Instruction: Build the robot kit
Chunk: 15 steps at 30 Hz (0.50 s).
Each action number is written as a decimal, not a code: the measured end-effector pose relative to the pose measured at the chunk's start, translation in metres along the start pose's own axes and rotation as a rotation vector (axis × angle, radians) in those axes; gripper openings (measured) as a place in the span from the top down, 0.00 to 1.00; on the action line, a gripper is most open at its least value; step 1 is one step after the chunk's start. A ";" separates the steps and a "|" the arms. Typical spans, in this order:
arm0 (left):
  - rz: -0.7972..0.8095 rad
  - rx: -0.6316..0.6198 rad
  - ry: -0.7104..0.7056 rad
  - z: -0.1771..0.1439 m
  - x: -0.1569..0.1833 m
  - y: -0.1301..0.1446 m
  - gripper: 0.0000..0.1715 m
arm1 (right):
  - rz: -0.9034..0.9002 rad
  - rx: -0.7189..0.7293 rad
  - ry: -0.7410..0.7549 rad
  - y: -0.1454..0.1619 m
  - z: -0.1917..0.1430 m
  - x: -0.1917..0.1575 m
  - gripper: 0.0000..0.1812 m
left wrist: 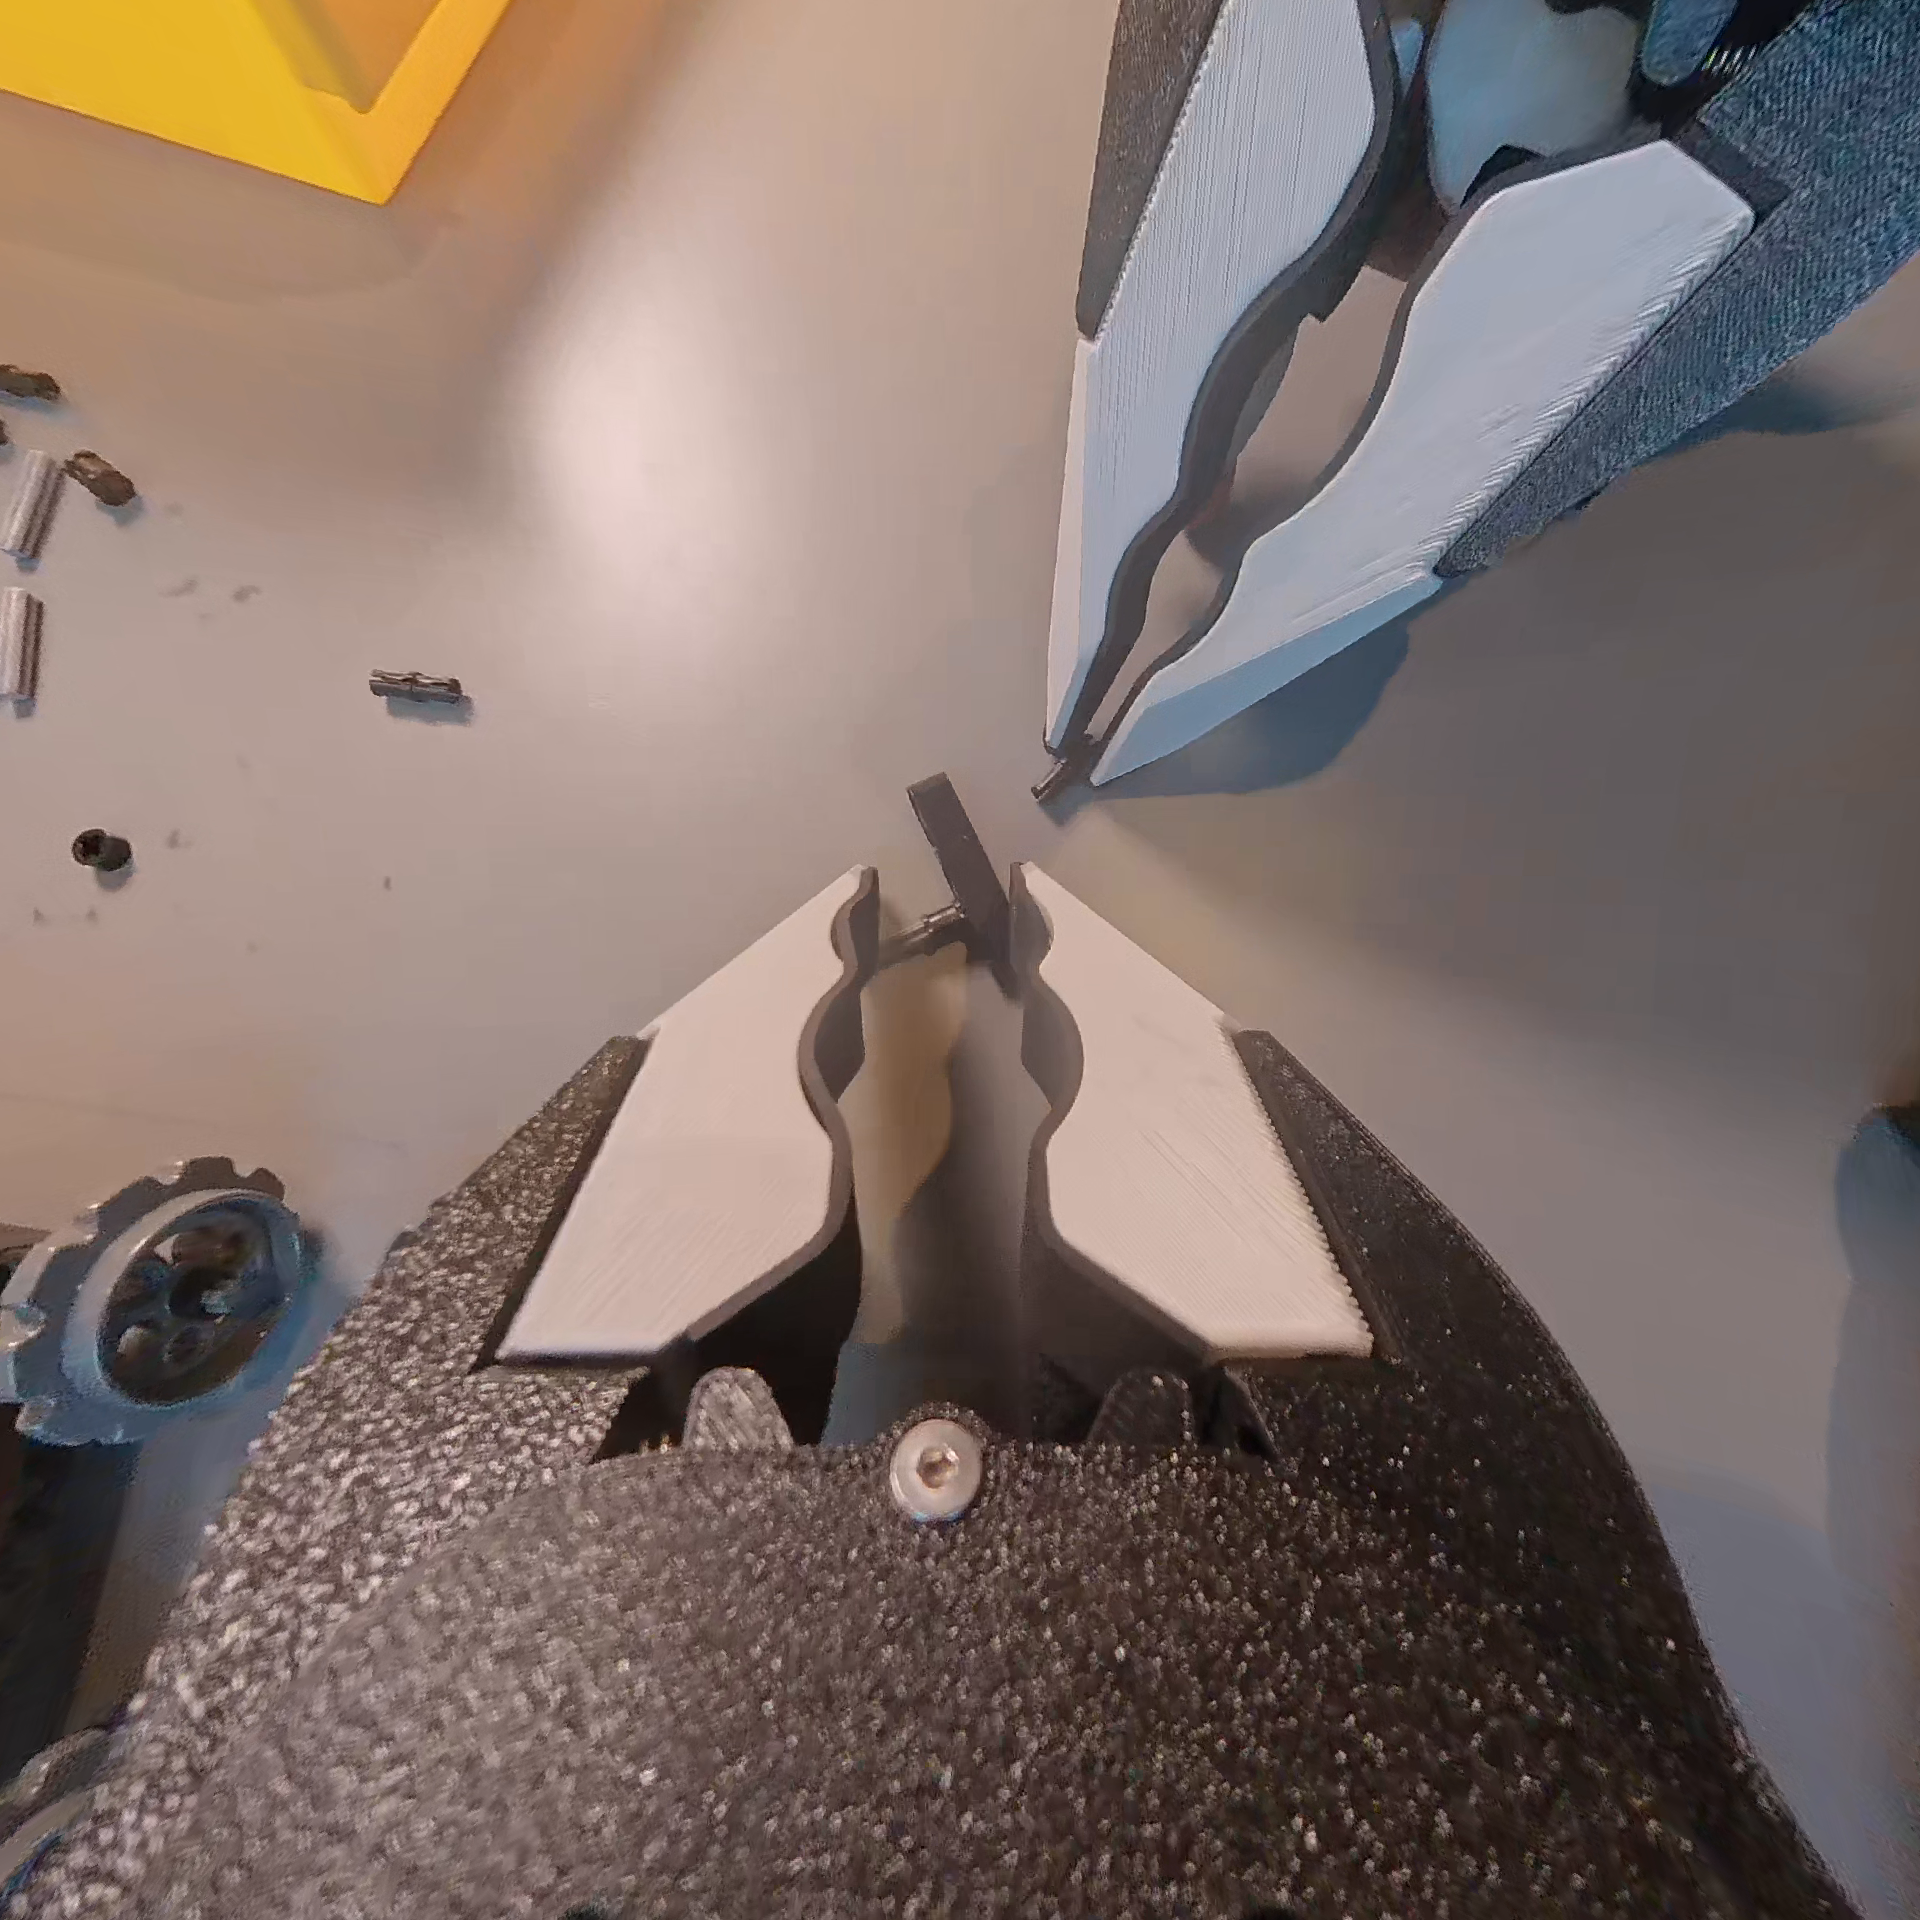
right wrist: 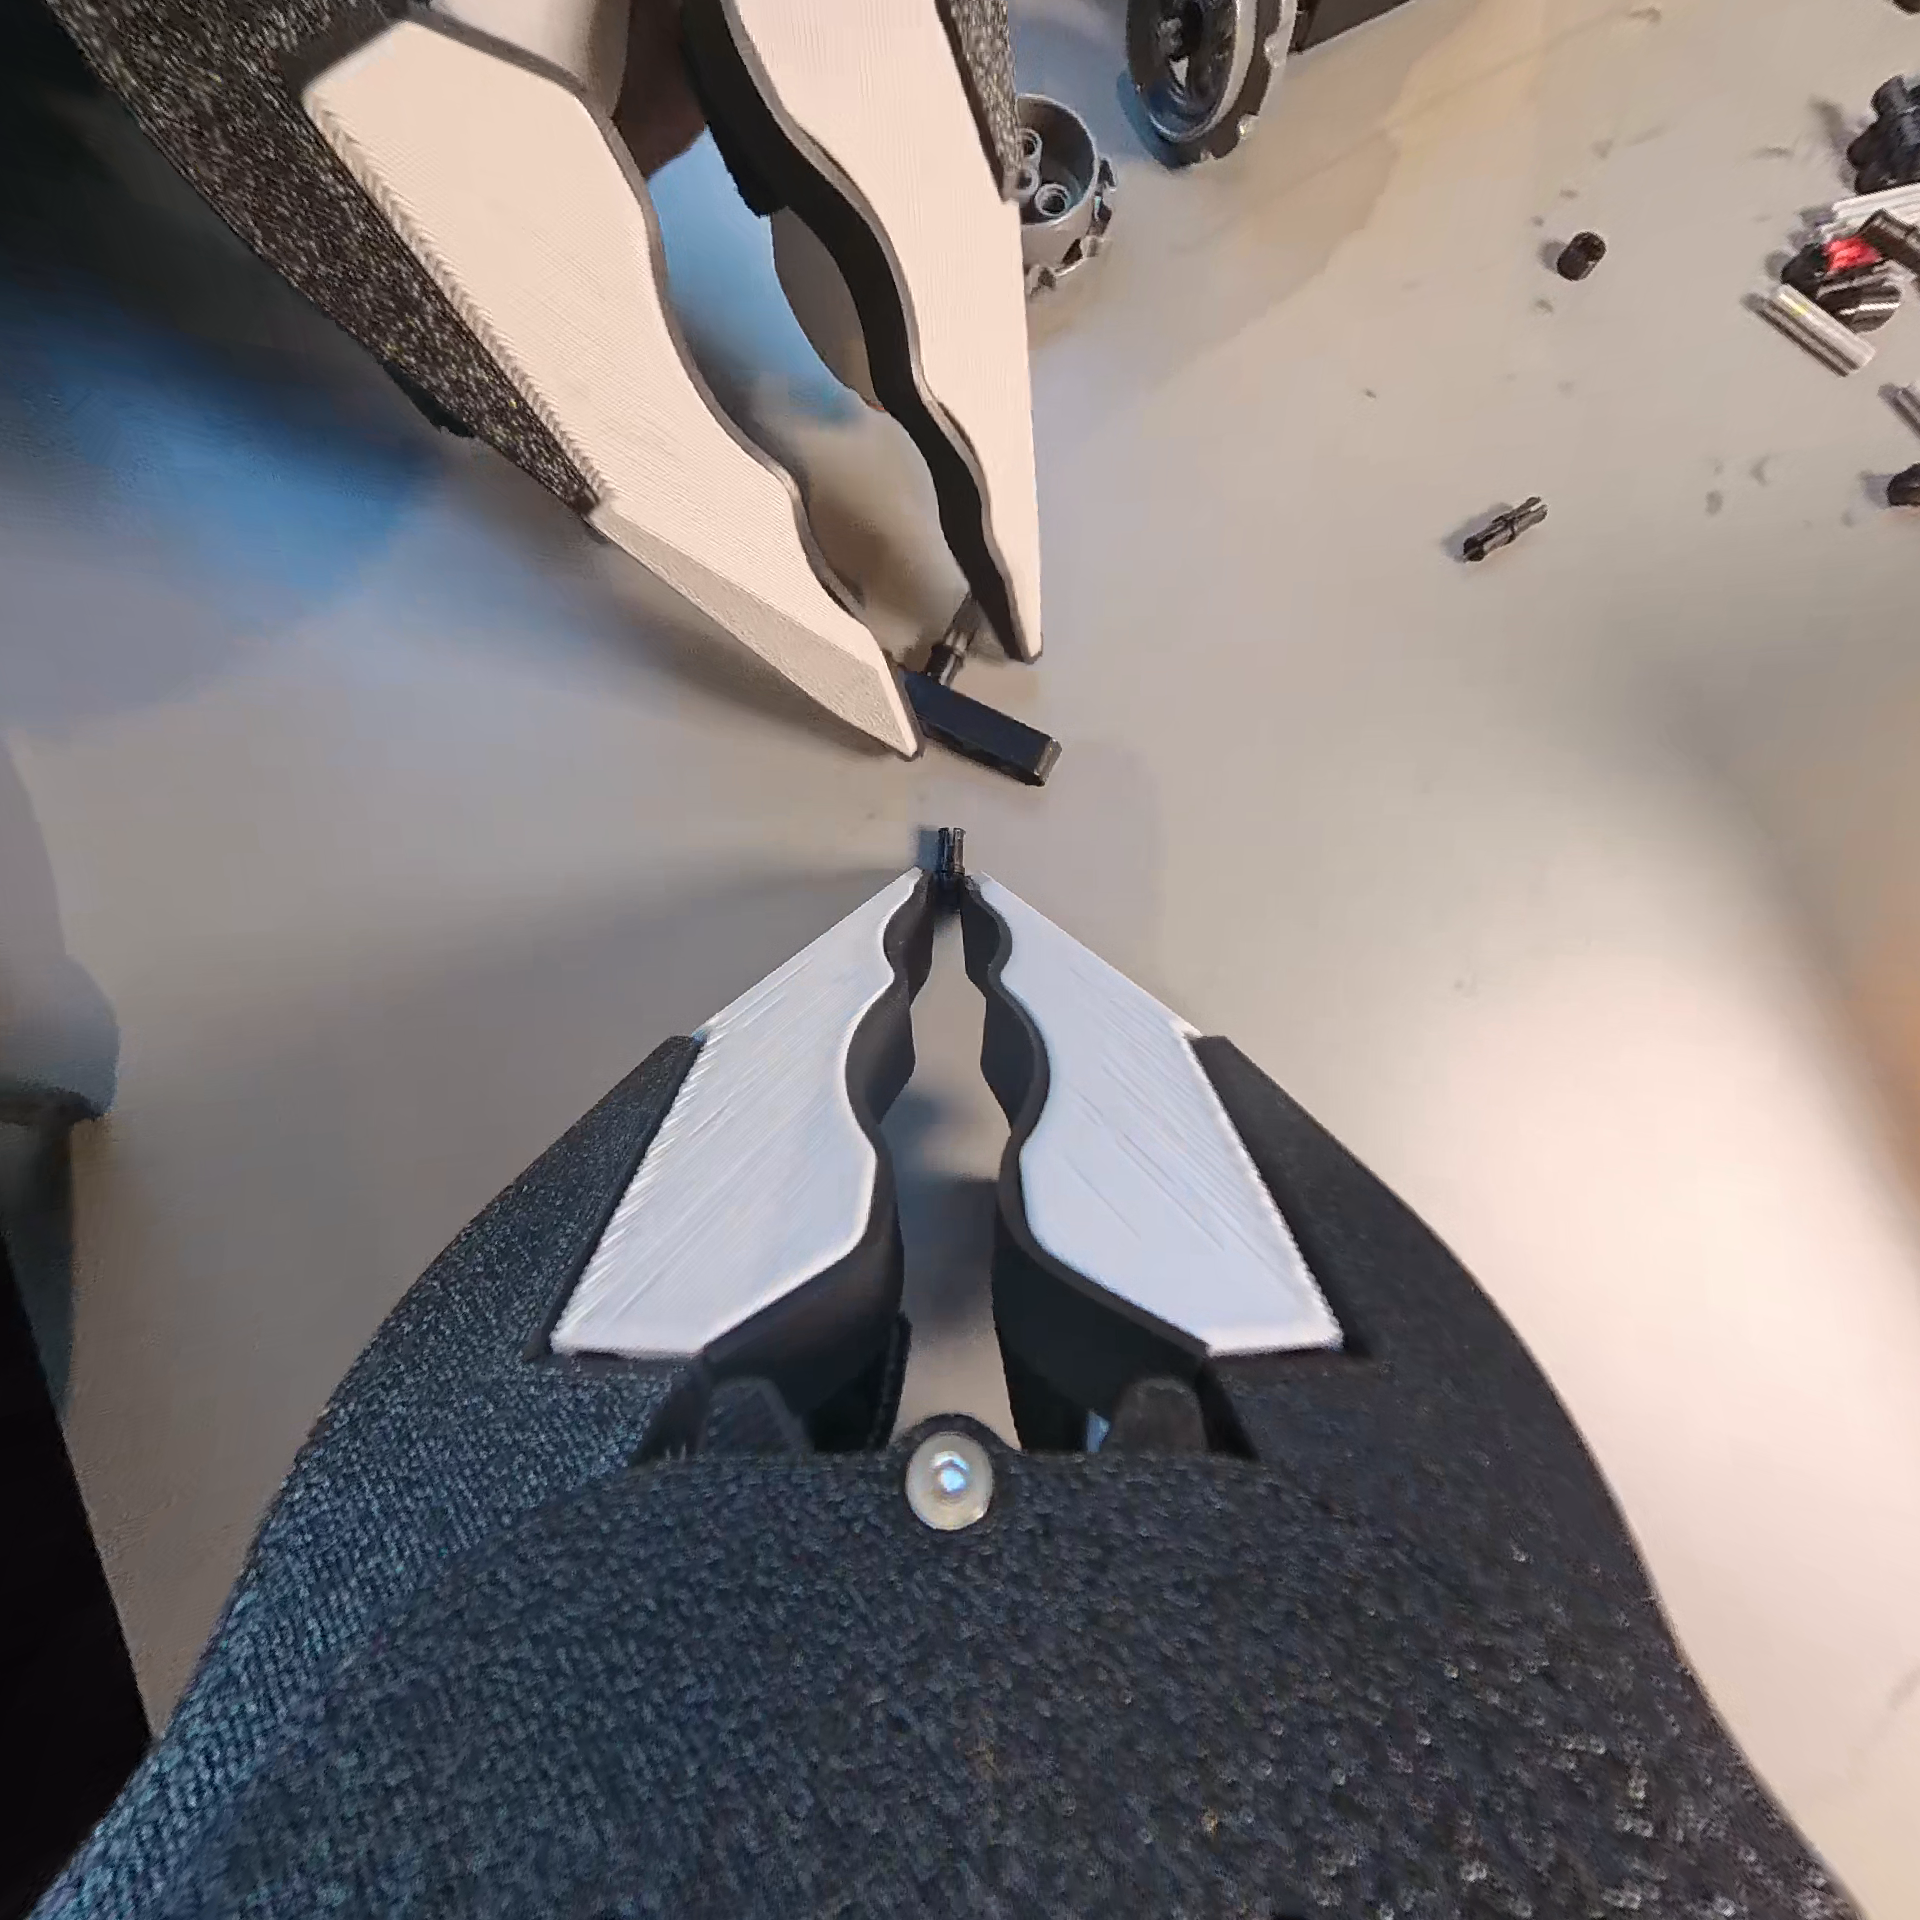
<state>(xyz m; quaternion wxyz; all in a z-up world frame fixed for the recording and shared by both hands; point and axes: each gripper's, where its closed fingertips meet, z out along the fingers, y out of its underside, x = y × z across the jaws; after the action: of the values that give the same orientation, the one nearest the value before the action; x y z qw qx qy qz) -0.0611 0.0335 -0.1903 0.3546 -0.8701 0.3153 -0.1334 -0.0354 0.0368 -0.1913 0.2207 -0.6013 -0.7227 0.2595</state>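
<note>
My left gripper (left wrist: 945, 914) is shut on a short black beam (left wrist: 961, 883) with a black pin (left wrist: 925, 928) sticking out of its side; the pin end meets the left finger and the beam lies against the right finger. The beam's free end points up and away. My right gripper (right wrist: 945, 883) is shut on a small black pin (right wrist: 948, 847) that juts out past its tips. In the right wrist view the left gripper (right wrist: 966, 696) and its beam (right wrist: 982, 738) sit just ahead of that pin, a small gap apart. In the left wrist view the right gripper (left wrist: 1075, 758) comes in from the upper right.
A yellow bin (left wrist: 260, 83) stands at the far left. A grey toothed wheel (left wrist: 177, 1299) lies near my left gripper. Loose black pins (left wrist: 416, 686), a black bush (left wrist: 101, 850) and grey axles (left wrist: 31, 499) lie on the grey table (left wrist: 623, 468). Several parts are piled together (right wrist: 1849, 260). My two grippers' fingertips are within a few centimetres of each other. The grey toothed wheel (left wrist: 177, 1299) is about 12 centimetres from my left fingertips.
</note>
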 end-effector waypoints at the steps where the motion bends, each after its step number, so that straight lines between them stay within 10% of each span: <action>1: -0.003 -0.005 -0.003 0.001 0.000 0.001 0.88 | 0.002 0.002 0.000 0.000 0.000 0.000 0.98; 15: -0.200 0.010 0.000 -0.001 -0.013 0.000 0.92 | 0.079 0.037 0.123 -0.020 0.015 0.018 0.98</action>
<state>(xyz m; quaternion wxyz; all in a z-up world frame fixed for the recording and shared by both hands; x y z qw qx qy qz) -0.0712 0.0414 -0.1893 0.3436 -0.8955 0.2262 -0.1699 -0.0630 0.0499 -0.1895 0.2653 -0.6399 -0.6787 0.2437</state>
